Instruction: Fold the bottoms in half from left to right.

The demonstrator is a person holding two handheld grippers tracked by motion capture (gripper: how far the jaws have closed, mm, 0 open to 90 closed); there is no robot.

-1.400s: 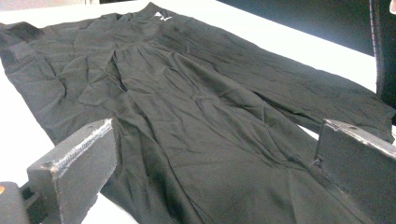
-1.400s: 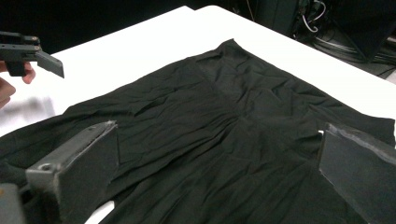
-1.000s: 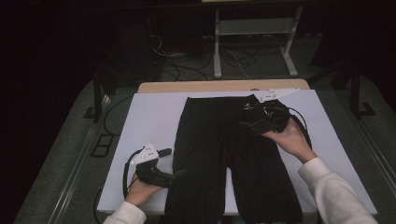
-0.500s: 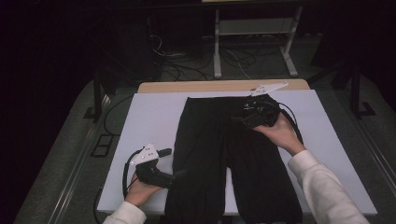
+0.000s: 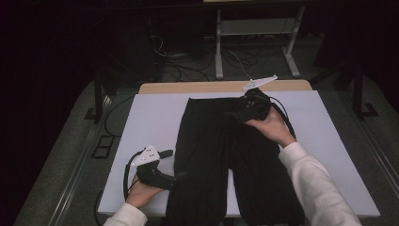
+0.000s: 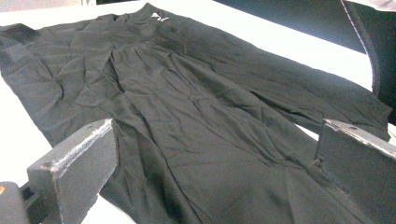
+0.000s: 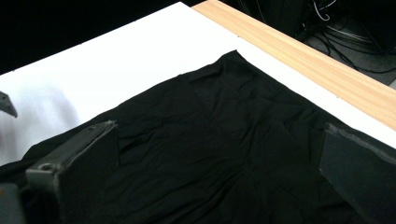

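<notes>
A pair of black trousers [image 5: 221, 160] lies flat on the white table [image 5: 150, 117], waistband at the far end and legs toward the person. My left gripper [image 5: 178, 176] rests at the outer edge of the left leg near the table's front, jaws open over the cloth [image 6: 196, 140]. My right gripper [image 5: 230, 114] hovers over the waistband at the far right, jaws wide open above the black fabric [image 7: 219, 154]. Nothing is held in either one.
A wooden strip [image 5: 226, 86] runs along the table's far edge [image 7: 308, 56]. Beyond it stand a metal frame [image 5: 254, 42] and loose cables on the floor. Bare white surface lies left and right of the trousers.
My right gripper has moved farther away and slightly left, up to the waistband. The left gripper has stayed put at the left leg.
</notes>
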